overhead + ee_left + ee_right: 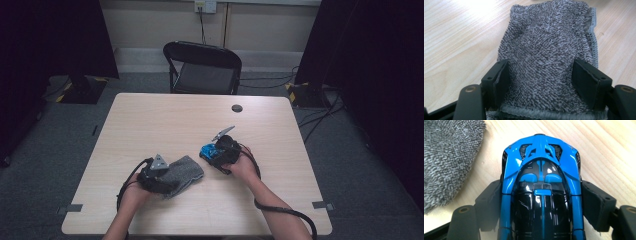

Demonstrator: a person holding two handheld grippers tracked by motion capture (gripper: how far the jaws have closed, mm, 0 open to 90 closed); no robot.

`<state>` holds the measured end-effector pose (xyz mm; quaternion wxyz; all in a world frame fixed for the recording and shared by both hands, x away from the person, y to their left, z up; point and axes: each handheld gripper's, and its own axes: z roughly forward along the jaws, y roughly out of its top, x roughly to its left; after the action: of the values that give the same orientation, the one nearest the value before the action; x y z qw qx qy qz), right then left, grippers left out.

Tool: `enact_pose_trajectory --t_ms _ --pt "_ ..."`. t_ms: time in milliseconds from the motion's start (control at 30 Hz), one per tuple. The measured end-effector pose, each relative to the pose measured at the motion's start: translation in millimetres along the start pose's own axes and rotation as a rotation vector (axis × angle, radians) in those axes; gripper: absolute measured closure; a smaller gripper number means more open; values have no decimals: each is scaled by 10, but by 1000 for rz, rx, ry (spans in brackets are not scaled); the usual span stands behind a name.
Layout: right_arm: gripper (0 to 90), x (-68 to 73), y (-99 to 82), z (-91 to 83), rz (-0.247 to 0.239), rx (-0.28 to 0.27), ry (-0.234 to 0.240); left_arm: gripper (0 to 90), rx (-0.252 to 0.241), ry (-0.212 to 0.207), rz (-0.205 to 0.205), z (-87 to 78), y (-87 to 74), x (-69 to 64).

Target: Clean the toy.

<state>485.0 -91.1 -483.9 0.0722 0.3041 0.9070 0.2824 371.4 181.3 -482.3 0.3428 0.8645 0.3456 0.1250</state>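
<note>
A folded grey terry cloth [189, 169] [546, 37] lies on the wooden table [165, 115], left of centre. My left gripper [167, 181] [540, 75] comes at its near end, and both pads press into the cloth's sides. A blue and black toy car [210, 151] [541, 152] sits just right of the cloth. My right gripper [214, 155] [541, 200] straddles the car from behind, its pads against the car's two flanks. In the right gripper view the cloth's edge [446, 162] lies close to the car's left.
A black folding chair [202, 67] stands behind the table's far edge. A small dark round disc [237, 108] sits in the tabletop near the back. Cables run over the carpet at right [320, 117]. Grey tape marks the table's front corners [70, 208].
</note>
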Motion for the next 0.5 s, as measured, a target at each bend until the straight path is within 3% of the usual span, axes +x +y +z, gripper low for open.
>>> enact_pose_trajectory --t_ms 333,500 --pt "269 -37 24 -145 2 -25 8 360 -16 -3 17 -10 57 -23" --pt "269 -66 -4 -120 1 -6 -9 364 -17 -5 12 -2 51 -14"
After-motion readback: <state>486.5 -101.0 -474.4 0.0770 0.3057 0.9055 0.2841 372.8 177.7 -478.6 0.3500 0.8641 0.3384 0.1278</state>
